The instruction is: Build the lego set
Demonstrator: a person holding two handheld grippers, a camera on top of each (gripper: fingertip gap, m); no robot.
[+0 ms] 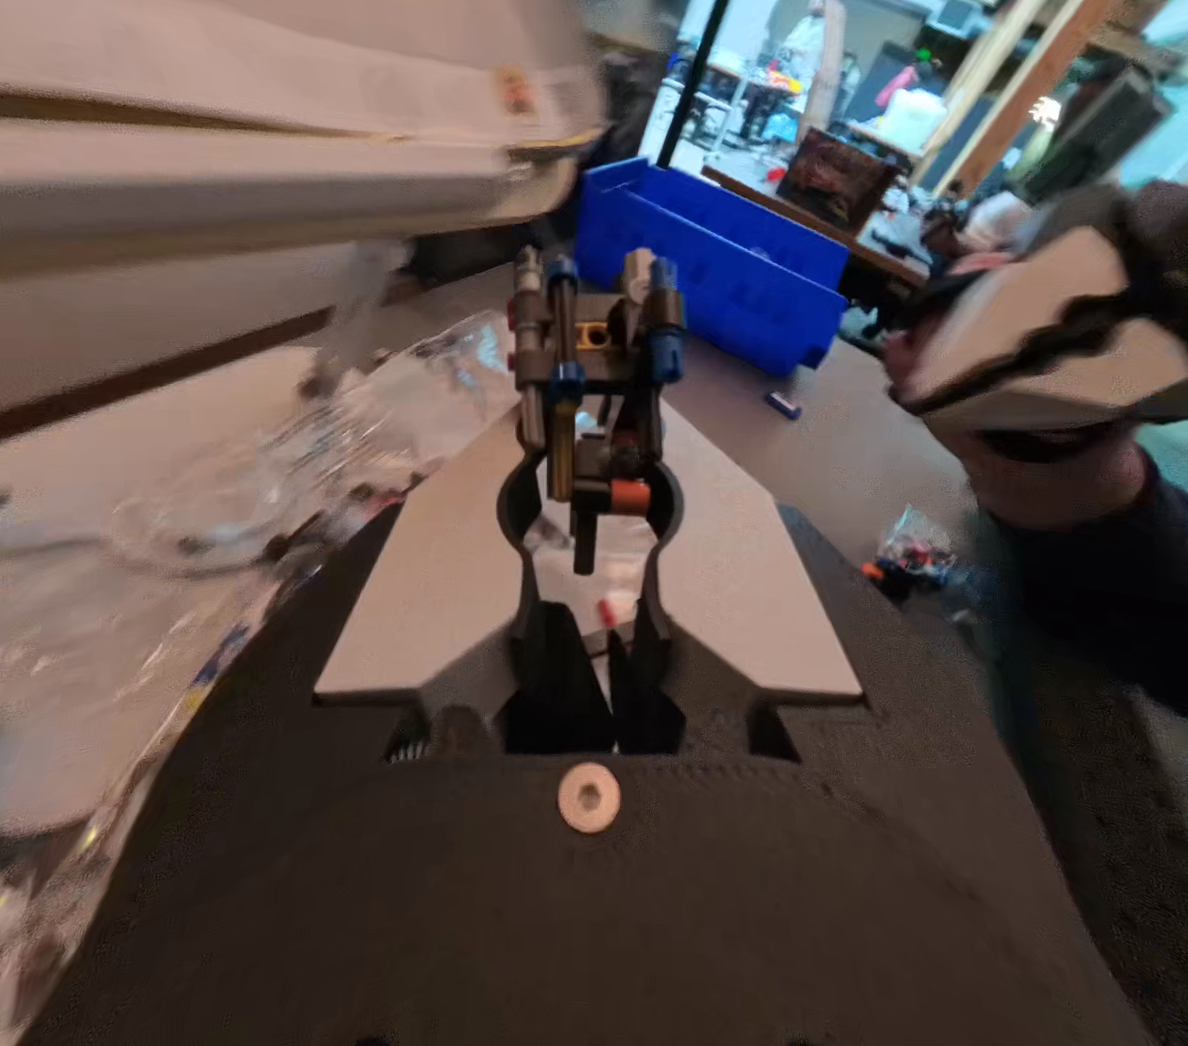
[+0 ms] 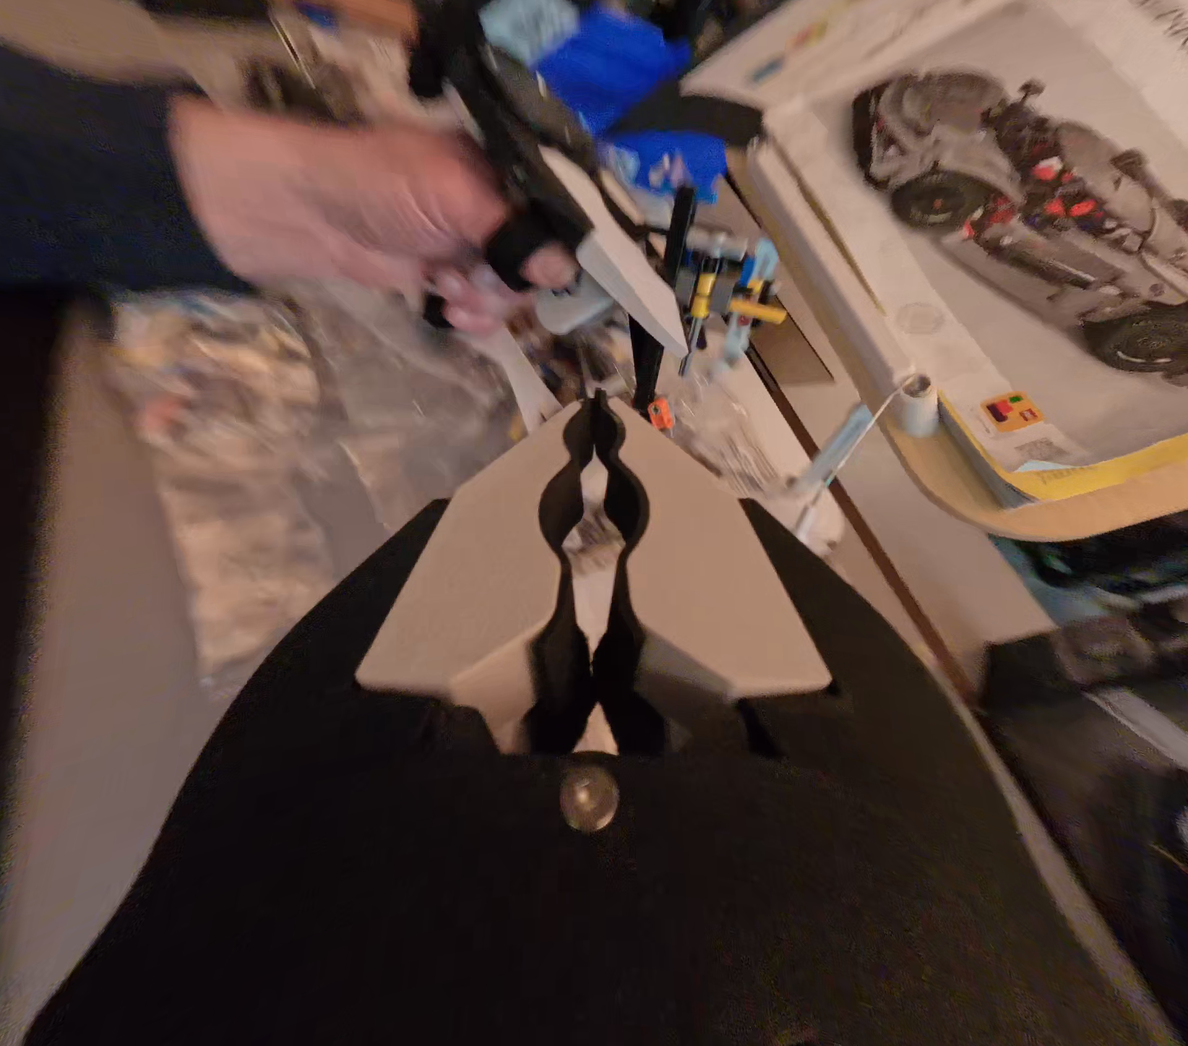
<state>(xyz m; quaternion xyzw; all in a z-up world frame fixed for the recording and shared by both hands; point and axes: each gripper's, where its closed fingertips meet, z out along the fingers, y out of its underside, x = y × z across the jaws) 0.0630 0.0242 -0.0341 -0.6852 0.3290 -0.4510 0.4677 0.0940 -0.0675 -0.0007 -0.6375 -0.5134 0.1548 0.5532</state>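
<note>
My left gripper [image 1: 590, 437] is shut on a partly built lego assembly [image 1: 594, 366] of dark grey, blue, yellow and orange pieces, held up above the table. The same assembly [image 2: 713, 282] shows in the right wrist view, held by the left gripper in a hand [image 2: 334, 205]. My right gripper [image 2: 594, 417] is shut and empty, its tips just below and left of a black axle [image 2: 646, 372] with an orange piece [image 2: 661, 412] hanging from the assembly. The right gripper also shows in the left wrist view [image 1: 1041, 340], at the far right.
The lego box [image 2: 1003, 192] with a motorcycle picture stands to the right on a holder. Clear plastic bags [image 1: 360, 437] of parts lie on the table. A blue bin [image 1: 713, 269] stands behind. A small bag of pieces [image 1: 913, 552] and a loose blue piece [image 1: 783, 403] lie on the dark table.
</note>
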